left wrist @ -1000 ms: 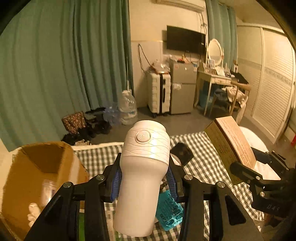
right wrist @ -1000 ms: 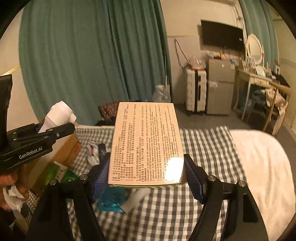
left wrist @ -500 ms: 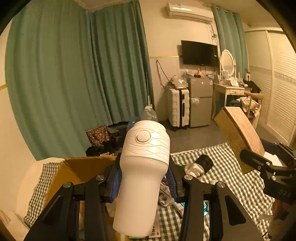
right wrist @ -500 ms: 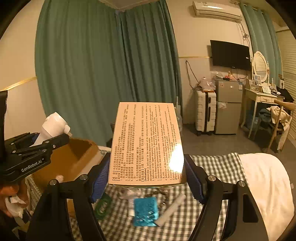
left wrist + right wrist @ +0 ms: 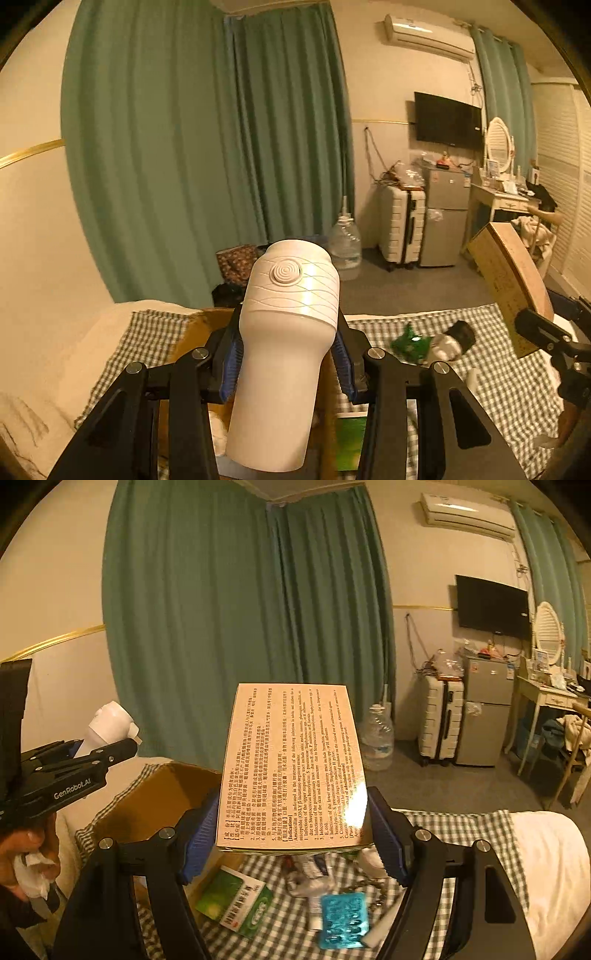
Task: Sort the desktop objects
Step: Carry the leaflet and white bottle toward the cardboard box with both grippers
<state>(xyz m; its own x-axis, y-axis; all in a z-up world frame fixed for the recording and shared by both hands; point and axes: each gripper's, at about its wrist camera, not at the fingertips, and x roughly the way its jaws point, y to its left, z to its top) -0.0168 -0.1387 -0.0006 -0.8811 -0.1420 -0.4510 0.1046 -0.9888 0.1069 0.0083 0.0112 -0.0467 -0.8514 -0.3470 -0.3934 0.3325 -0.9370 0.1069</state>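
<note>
My left gripper (image 5: 288, 354) is clamped on the white bottle (image 5: 286, 332) at its narrower waist — smooth plastic, likely slippery, so that's the place to grip. My right gripper (image 5: 291, 834) pinches the medicine box (image 5: 291, 764) by its side edges — light, crushable card; cardboard carton (image 5: 147, 805) sits below-left of it.

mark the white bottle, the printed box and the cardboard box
white bottle (image 5: 286, 350): left wrist view, on its smooth body between the pads.
printed box (image 5: 291, 768): right wrist view, on its printed top face.
cardboard box (image 5: 155, 805): right wrist view, on its inner wall.
</note>
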